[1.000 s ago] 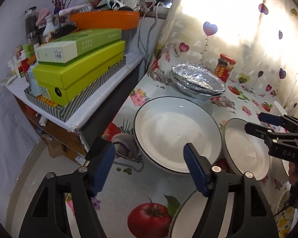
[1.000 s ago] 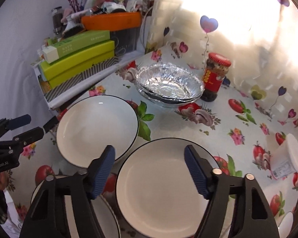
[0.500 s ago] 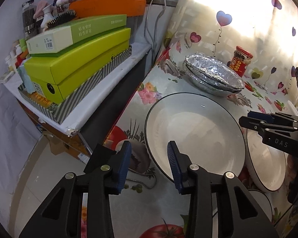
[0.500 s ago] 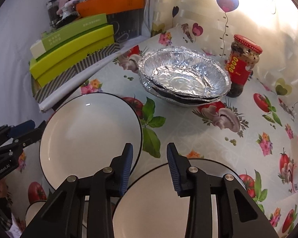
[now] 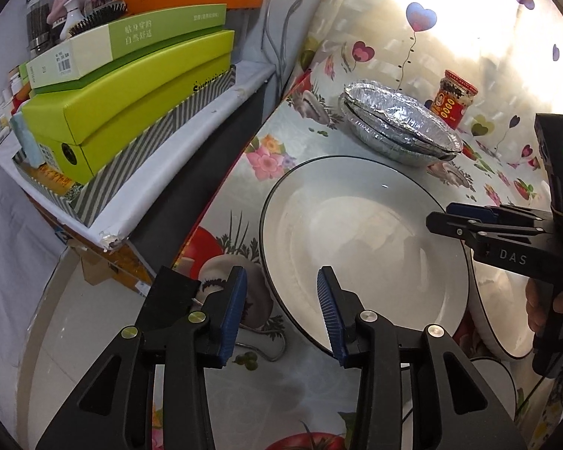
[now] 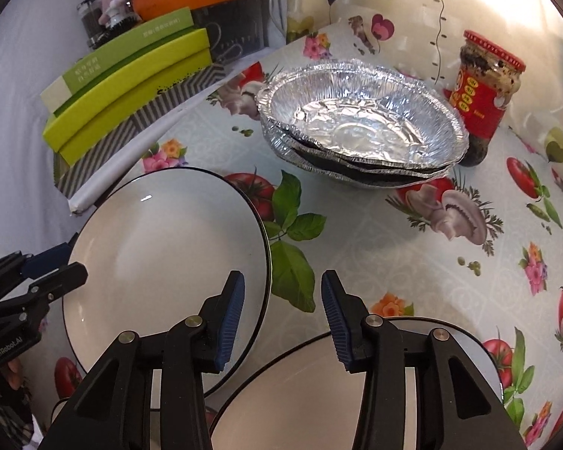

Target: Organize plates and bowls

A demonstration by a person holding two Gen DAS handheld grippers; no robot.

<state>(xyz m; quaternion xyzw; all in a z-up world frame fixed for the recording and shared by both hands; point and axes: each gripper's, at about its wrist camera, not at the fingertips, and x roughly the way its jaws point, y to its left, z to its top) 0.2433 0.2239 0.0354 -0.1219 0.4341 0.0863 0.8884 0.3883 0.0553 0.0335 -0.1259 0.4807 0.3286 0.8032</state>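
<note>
Hovering part-open and empty, the left gripper (image 5: 281,311) straddled a plate (image 5: 360,247) rim while the right gripper (image 6: 281,315), jaws opening, risked knocking plates together.

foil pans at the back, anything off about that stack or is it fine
The foil pans are nested unevenly: the rims do not line up, dark gaps show between the layers at the front, and the top pan's base is crumpled. Nothing looks spilled. The red-lidded jar stands upright close beside them, and the white plate looks intact.
</note>
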